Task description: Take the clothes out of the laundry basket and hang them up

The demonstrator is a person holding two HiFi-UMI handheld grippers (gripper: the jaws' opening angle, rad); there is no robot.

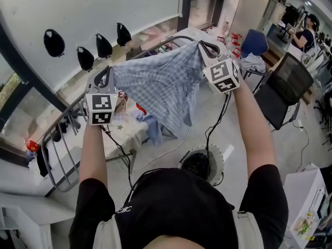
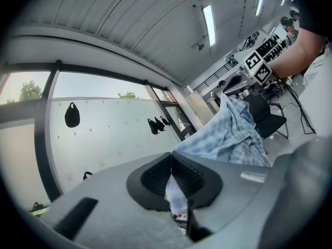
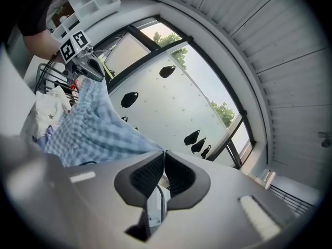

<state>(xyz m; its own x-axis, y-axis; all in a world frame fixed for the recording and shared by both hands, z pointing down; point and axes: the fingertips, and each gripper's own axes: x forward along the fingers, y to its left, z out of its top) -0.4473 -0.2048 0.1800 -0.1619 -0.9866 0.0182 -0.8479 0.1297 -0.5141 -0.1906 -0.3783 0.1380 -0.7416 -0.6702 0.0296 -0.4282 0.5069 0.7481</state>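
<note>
I hold a blue checked garment (image 1: pixel 162 84) spread out in the air between my two raised grippers. The left gripper (image 1: pixel 106 72) is shut on its left corner, and the right gripper (image 1: pixel 205 46) is shut on its right corner. In the left gripper view, pale cloth is pinched between the pads at the left gripper (image 2: pixel 171 176), and the garment (image 2: pixel 228 136) runs away to the right gripper (image 2: pixel 232 84). In the right gripper view the right gripper (image 3: pixel 164 166) is shut where the garment (image 3: pixel 96 131) ends, with the left gripper (image 3: pixel 95 69) at the far end. A round laundry basket (image 1: pixel 213 161) stands on the floor below.
A metal drying rack (image 1: pixel 58 157) with several clothes (image 1: pixel 132 123) on it stands under the garment, by a white wall (image 1: pixel 104 9) with black shapes. Black chairs (image 1: pixel 282 90) and a desk stand to the right. A white box (image 1: pixel 306 201) is at the lower right.
</note>
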